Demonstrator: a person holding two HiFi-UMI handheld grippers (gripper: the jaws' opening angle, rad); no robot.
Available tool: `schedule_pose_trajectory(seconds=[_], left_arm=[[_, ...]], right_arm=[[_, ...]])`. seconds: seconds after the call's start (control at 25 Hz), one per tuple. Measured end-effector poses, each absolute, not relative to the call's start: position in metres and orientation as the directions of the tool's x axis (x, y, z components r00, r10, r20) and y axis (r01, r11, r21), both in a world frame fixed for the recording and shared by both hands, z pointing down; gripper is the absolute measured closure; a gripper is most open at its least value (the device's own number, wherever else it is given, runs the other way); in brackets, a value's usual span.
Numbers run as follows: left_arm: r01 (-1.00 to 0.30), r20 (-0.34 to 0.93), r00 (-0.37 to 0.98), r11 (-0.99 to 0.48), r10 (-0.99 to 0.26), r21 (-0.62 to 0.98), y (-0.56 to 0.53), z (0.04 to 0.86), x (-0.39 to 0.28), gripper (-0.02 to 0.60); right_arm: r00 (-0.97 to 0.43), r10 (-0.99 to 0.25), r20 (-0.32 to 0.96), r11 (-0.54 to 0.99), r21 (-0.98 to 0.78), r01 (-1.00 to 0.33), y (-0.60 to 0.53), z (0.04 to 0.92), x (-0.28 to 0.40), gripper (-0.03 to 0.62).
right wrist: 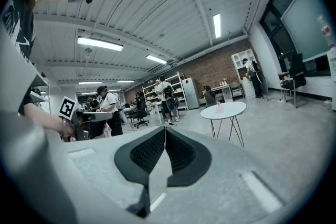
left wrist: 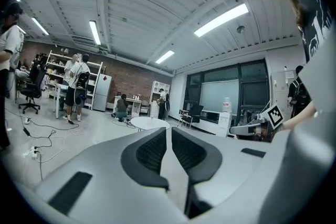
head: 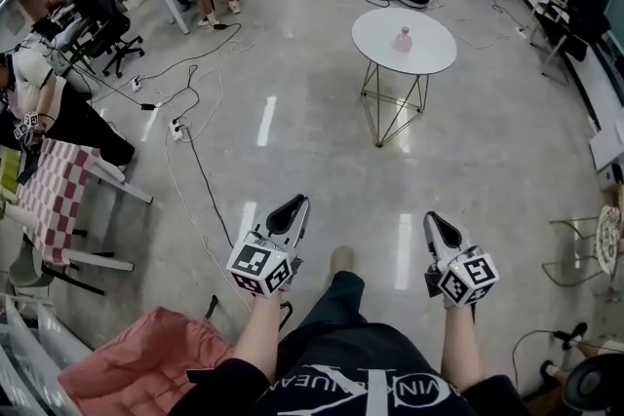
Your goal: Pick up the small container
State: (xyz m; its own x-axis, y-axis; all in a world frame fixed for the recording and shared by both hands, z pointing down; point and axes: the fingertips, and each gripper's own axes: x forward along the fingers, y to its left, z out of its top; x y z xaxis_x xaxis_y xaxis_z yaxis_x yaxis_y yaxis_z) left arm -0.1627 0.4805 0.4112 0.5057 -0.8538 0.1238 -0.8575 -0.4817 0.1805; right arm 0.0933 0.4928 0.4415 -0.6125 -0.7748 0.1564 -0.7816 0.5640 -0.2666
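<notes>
**Both tongs pressed together, nothing between them; container well ahead on the round worktop**

Forearms run out from the bottom edge of the head view, side by side and well apart. Left tongs (head: 295,203) and right tongs (head: 435,219) both point forward over the bare floor (head: 292,141), roughly level. The left tip leans slightly toward the middle.

Left gripper view: pads of the left tongs (left wrist: 168,128) meet at the tip, only a hairline seam between them, nothing pinched. Right gripper view: same for the right tongs (right wrist: 165,128), closed on nothing.

Small container (head: 403,40) stands upright near the middle of the round white worktop (head: 434,54), well apart from both tongs and slightly right of centre. It also shows in the right gripper view (right wrist: 219,107).

Hard to read:
- Both hands sit mostly under the marker cubes.
- The person's dark shirt (head: 361,390) is cut off by the frame.
- The container is pale and narrow-topped; material and lid can't be told.
- In the left gripper view the worktop (left wrist: 149,122) is tiny and the container can't be made out.
</notes>
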Motion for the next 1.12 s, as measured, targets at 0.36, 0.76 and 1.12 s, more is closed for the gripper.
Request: schedule_pose_trajectory(seconds=[0.36, 0.76, 1.12], left_arm=[[-0.849, 0.08, 0.519, -0.502, -0.851, 0.168, 0.432, 0.403, -0.144, 0.548], [-0.842, 0.078, 0.527, -0.508, -0.846, 0.182, 0.367, 0.401, -0.139, 0.548], [-0.835, 0.092, 0.538, -0.515, -0.838, 0.194, 0.299, 0.399, -0.142, 0.548]], right_arm=[[-0.572, -0.809, 0.139, 0.547, -0.182, -0.817, 0.461, 0.424, 0.1, 0.588], [-0.544, -0.825, 0.154, 0.512, -0.202, -0.835, 0.397, 0.423, 0.115, 0.588], [-0.567, -0.808, 0.158, 0.531, -0.221, -0.818, 0.333, 0.419, 0.103, 0.588]])
